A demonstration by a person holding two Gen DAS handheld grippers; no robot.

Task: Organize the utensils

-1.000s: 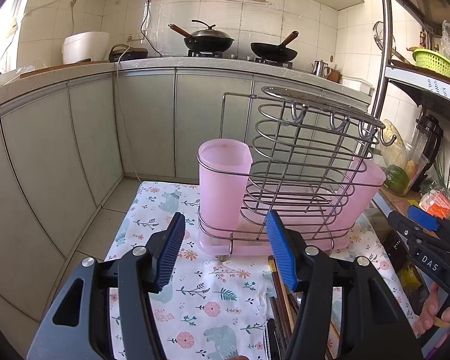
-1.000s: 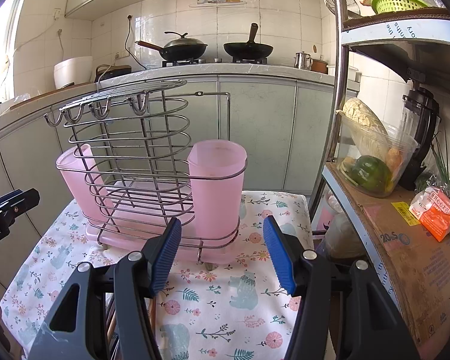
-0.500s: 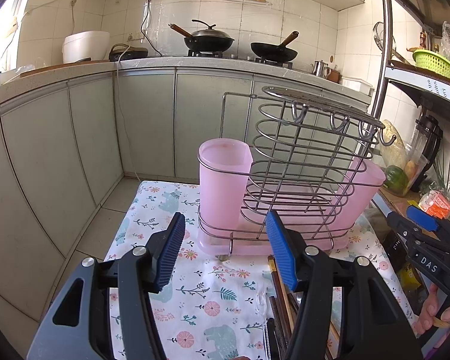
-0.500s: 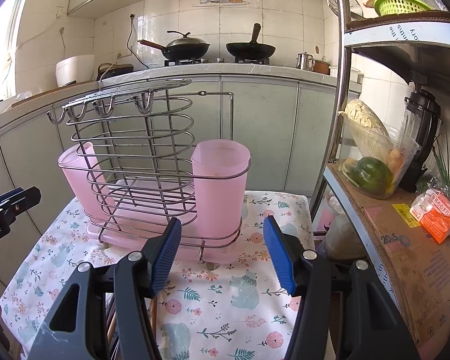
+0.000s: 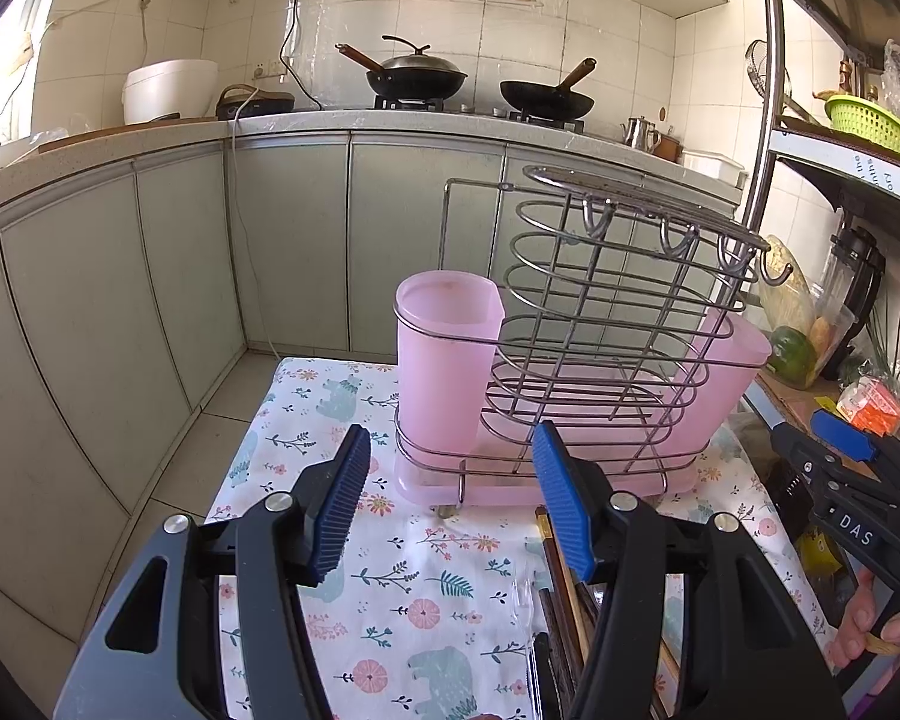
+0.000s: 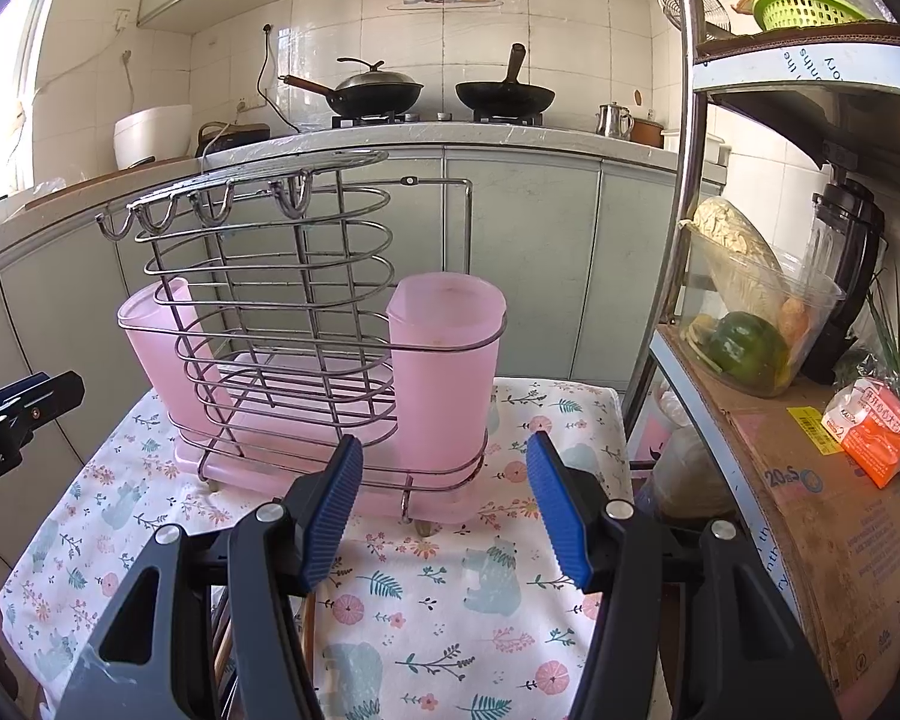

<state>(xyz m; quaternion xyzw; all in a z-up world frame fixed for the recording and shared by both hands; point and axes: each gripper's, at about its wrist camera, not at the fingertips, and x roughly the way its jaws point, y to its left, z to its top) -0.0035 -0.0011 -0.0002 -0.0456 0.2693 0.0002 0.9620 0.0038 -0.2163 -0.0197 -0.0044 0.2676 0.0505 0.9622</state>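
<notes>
Left hand-held gripper hovered over the floral tabletop, jaws apart, gripping nothing. At 12 o'clock stood the wire rack with a pink cup at its left end. Chopsticks lay on the tabletop at 5 o'clock, partly under the right finger. Right hand-held gripper showed at 3 o'clock.

Right wrist view: right hand-held gripper was also spread and empty, rack at 11 o'clock, cup straight ahead. Chopsticks peeked out at 7 o'clock.
</notes>
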